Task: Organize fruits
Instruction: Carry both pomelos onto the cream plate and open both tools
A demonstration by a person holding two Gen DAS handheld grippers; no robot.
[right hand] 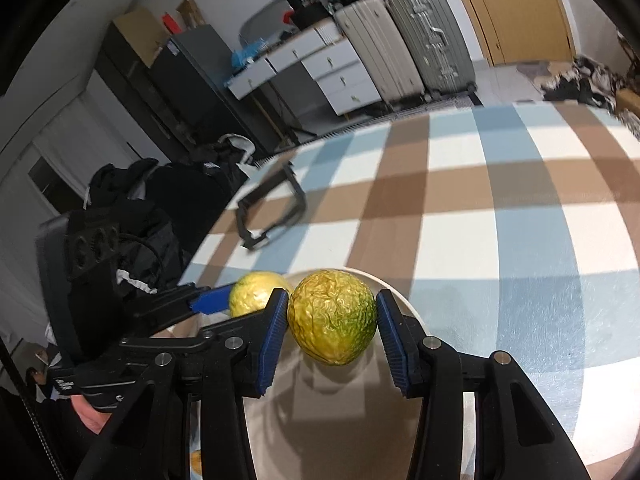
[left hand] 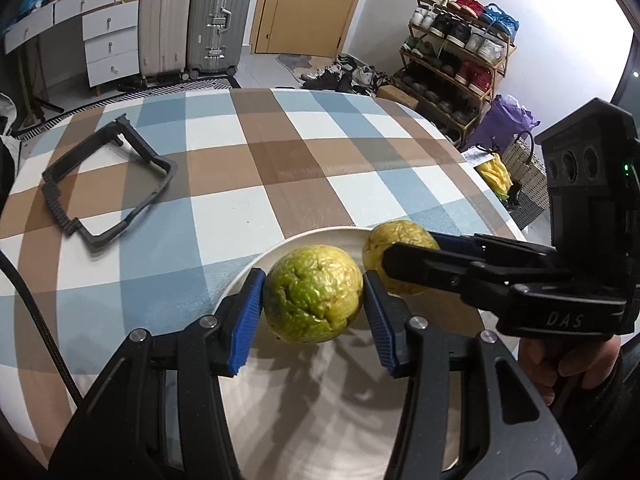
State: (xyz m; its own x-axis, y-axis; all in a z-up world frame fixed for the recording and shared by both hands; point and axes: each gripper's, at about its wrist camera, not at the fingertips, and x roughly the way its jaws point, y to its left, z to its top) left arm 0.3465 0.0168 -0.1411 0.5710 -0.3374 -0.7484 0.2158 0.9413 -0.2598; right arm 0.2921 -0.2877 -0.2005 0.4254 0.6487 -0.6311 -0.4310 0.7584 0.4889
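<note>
Each gripper clamps one wrinkled fruit over the white plate: left gripper on the greener fruit, right gripper on the yellower fruit (shadows beneath suggest both are carried, likely for side-by-side placement).

White walls, wooden door, two suitcases beside white drawers, shoe rack right, tiled floor.
</note>
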